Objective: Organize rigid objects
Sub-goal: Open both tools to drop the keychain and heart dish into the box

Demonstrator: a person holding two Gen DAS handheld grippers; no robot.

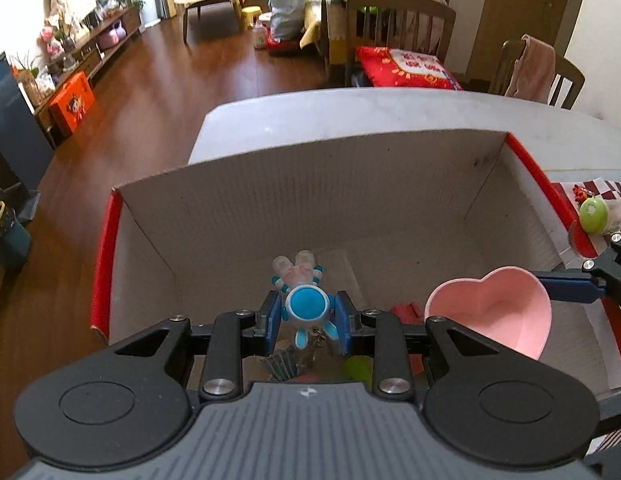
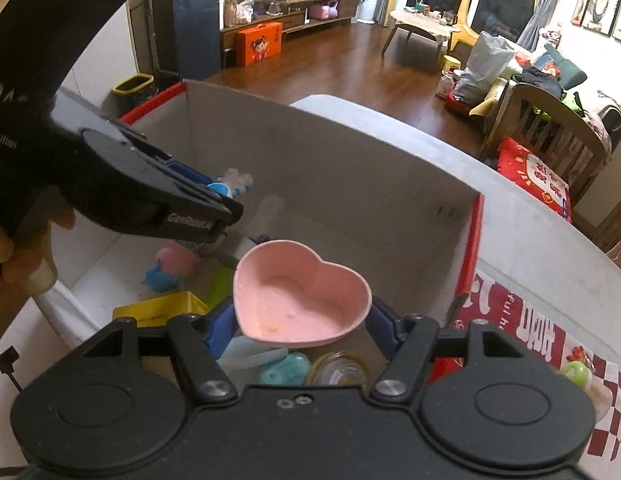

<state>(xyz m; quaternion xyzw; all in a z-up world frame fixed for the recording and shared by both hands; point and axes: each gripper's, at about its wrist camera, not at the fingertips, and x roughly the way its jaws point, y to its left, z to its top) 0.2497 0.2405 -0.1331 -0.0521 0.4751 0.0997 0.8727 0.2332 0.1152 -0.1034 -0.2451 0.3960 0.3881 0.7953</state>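
My left gripper [image 1: 308, 322] is shut on a blue and white toy figure [image 1: 306, 300] and holds it over the open cardboard box [image 1: 310, 192]. My right gripper [image 2: 300, 326] is shut on a pink heart-shaped bowl [image 2: 300, 292], also above the box. The bowl shows in the left wrist view [image 1: 494, 312] at the right, with one blue finger [image 1: 570, 292] of the right gripper behind it. The left gripper shows in the right wrist view [image 2: 218, 216] at the left, with the toy [image 2: 230, 186] poking out.
The box [image 2: 350, 184] holds a yellow pack [image 2: 162, 312], a pink and blue toy [image 2: 170, 268], a glass jar [image 2: 338, 372], a teal case [image 2: 284, 372] and green items. It stands on a white table [image 1: 350, 116]. A green round object [image 1: 594, 214] lies on a red-checked cloth at the right.
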